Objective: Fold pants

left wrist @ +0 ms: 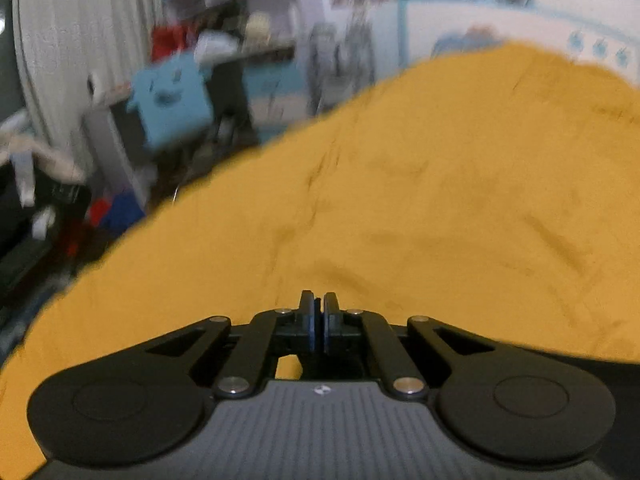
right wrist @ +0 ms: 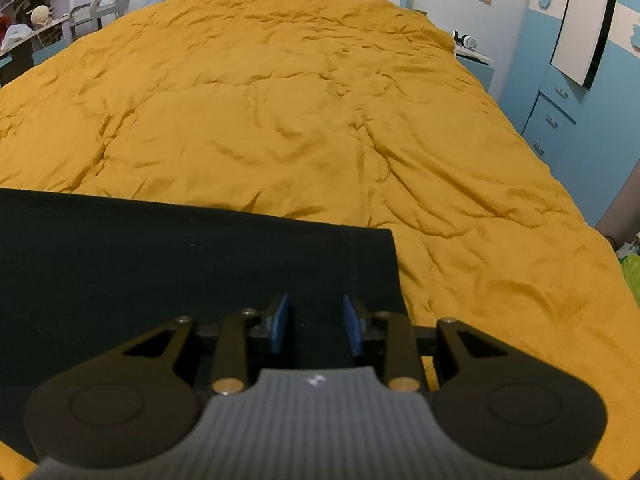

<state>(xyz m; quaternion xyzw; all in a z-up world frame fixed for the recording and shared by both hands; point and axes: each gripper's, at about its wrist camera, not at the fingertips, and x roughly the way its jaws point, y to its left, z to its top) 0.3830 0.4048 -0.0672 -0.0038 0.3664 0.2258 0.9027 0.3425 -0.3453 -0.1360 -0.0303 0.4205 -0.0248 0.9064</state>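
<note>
Ahead of the left gripper point(left wrist: 319, 312) we see only the mustard-yellow bedspread point(left wrist: 400, 200), blurred, with cluttered shelves point(left wrist: 224, 12) off to its left. Its fingers are pressed together with nothing visible between them; we note no dark cloth in this view.

Under the right gripper point(right wrist: 316, 322) we find the black pants point(right wrist: 180, 260), lying flat on the bedspread point(right wrist: 300, 100) and running away to the left of the fingers; their straight right edge falls just to the right of the fingertips. The jaws stand apart over the fabric, and we cannot tell whether the blue pads point(right wrist: 280, 320) touch it. Blue cabinets point(right wrist: 568, 120) stand far right.
</note>
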